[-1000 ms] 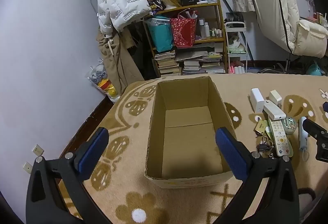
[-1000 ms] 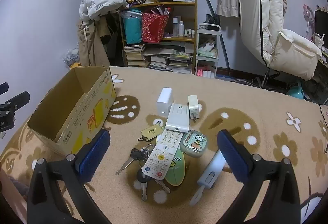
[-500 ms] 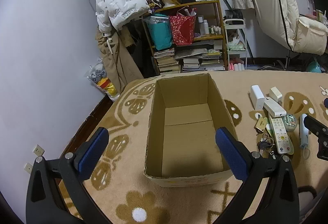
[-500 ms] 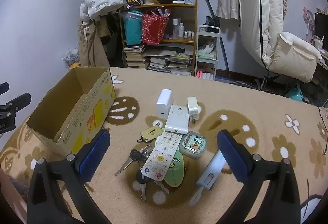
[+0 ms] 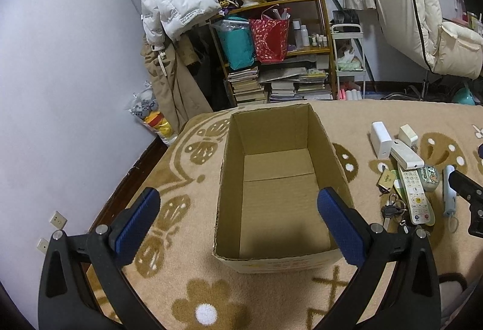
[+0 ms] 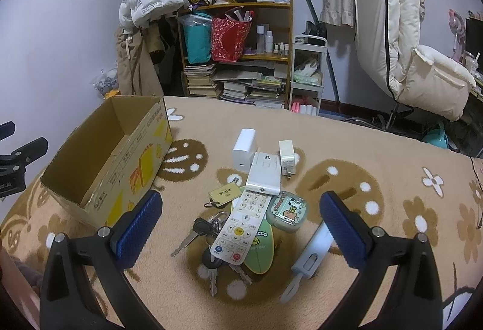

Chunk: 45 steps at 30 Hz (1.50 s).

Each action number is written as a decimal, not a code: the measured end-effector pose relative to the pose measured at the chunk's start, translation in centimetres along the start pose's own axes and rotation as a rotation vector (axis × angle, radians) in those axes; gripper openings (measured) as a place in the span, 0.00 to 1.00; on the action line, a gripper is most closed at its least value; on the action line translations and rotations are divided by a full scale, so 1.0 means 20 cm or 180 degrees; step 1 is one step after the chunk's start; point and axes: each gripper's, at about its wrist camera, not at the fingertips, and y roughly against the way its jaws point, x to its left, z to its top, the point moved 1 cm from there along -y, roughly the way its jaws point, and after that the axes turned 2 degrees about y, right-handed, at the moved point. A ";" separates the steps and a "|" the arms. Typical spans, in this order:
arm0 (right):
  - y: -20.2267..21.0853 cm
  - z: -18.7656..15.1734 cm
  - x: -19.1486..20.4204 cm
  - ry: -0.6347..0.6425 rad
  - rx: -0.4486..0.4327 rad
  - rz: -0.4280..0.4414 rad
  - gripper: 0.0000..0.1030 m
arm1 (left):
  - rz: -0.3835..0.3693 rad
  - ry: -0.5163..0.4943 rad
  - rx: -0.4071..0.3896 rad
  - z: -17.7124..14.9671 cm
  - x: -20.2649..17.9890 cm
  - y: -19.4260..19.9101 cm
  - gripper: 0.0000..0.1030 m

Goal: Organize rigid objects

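An empty cardboard box (image 5: 279,203) (image 6: 90,176) stands open on the patterned blanket. My left gripper (image 5: 238,224) hovers open over its near end, holding nothing. To the right lies a pile of small items: a white remote (image 6: 241,227) (image 5: 415,194), a white flat device (image 6: 264,173), a white charger block (image 6: 244,146), a wall plug (image 6: 286,155), keys with a tan tag (image 6: 208,227), a cartoon case (image 6: 288,211), a green oval item (image 6: 259,251) and a pale blue stick (image 6: 312,254). My right gripper (image 6: 240,227) is open above the remote, apart from it.
A wooden shelf (image 6: 238,52) with books, bags and bottles stands behind the bed. A white jacket (image 5: 172,4) hangs at the left. A cream recliner chair (image 6: 404,37) is at the back right. The blanket edge (image 5: 145,173) drops off beside the wall.
Both views have shifted only slightly; the grippers stay open and the items have not moved.
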 end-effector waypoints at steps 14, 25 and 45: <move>-0.02 -0.03 0.04 0.0008 0.0012 -0.0007 1.00 | -0.0022 -0.0012 0.0004 0.00 0.00 0.00 1.00; -0.02 -0.03 0.05 0.0015 0.0023 -0.0004 1.00 | -0.0018 -0.0037 0.0005 -0.01 0.00 0.00 1.00; -0.07 -0.06 0.06 0.0041 0.0042 0.0038 1.00 | -0.0034 -0.0051 0.0046 0.00 -0.02 0.01 1.00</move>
